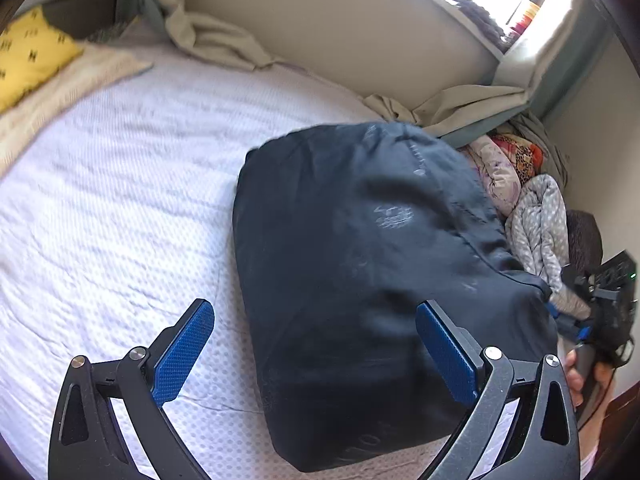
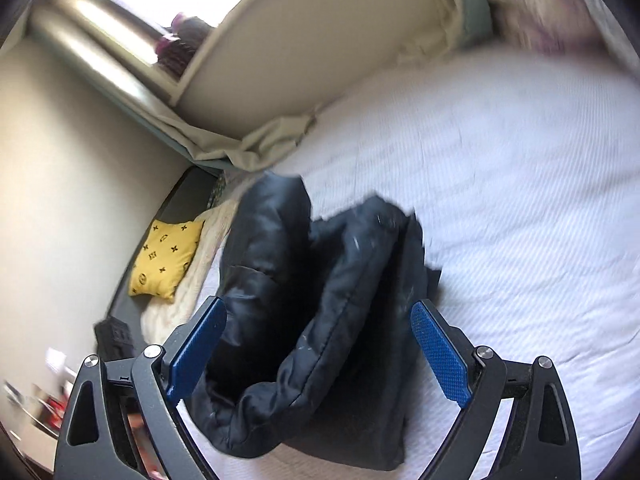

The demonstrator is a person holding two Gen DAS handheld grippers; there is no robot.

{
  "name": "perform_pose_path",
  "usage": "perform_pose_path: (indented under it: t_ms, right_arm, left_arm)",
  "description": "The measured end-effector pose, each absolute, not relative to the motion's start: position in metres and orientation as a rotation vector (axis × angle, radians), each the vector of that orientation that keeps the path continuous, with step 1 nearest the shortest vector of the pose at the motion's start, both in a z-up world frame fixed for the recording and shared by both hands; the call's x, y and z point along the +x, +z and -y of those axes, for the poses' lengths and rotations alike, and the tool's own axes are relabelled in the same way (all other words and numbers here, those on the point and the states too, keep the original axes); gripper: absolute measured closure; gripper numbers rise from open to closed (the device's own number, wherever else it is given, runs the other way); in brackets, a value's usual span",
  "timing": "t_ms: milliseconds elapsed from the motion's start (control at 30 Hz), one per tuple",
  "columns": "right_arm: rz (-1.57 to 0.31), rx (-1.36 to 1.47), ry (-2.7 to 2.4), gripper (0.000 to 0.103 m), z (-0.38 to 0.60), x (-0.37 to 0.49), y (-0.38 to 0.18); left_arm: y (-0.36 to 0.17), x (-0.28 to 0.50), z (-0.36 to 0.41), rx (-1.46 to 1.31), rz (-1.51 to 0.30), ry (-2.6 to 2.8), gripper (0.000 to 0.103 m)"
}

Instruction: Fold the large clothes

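A dark navy padded jacket [image 1: 360,264] lies folded into a bulky bundle on the white mattress [image 1: 120,200]. My left gripper [image 1: 314,314] hovers over its near end, jaws wide open; the pads press on nothing, and the right finger [image 1: 444,352] overlaps the jacket's edge in the picture. In the right wrist view the jacket [image 2: 320,320] shows thick doubled layers. My right gripper [image 2: 318,306] stands open above it with both blue pads clear of the fabric. The left wrist view also catches the right gripper [image 1: 604,304] and the hand [image 1: 576,376] that holds it at the far right.
A yellow patterned cushion [image 1: 32,56] and a cream blanket [image 1: 60,92] lie at the head of the bed. Crumpled beige sheet [image 1: 212,40] runs along the wall. A pile of other clothes [image 1: 528,200] sits beyond the jacket. Bare mattress [image 2: 520,200] spreads to the right.
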State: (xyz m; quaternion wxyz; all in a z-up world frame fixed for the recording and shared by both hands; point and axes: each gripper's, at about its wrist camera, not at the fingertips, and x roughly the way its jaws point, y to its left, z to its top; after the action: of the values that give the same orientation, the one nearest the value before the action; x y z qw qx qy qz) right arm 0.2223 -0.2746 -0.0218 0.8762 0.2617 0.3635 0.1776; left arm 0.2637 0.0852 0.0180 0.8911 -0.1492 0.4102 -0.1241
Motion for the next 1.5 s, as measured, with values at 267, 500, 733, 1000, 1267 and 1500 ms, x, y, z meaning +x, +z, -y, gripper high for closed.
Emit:
perform_pose_path:
  t_ms: [267,500,733,1000,1267,1500]
  right_arm:
    - [-0.708,0.403,0.355,0.010,0.244,0.210,0.011]
    - [-0.673,0.237,0.261,0.008,0.221,0.185,0.035]
    - [-0.659,0.098,0.182,0.000,0.187,0.125,0.033]
    - [-0.702,0.056,0.080,0.000,0.166,0.063,0.000]
    - [-0.730,0.064,0.027,0.000,0.153,0.021,-0.022]
    - [-0.715,0.059,0.027,0.000,0.150,0.005,-0.024]
  left_arm:
    - [0.049,0.245,-0.059,-0.172,-0.770,-0.218,0.000]
    - [0.077,0.199,-0.024,0.067,-0.637,-0.095,0.000]
    - [0.081,0.131,-0.001,0.155,-0.552,-0.055,0.000]
    - [0.053,0.080,0.006,0.119,-0.620,-0.100,0.000]
    - [0.039,0.043,0.015,0.161,-0.585,-0.006,0.000]
    - [0.030,0.038,0.012,0.176,-0.588,0.009,0.000]
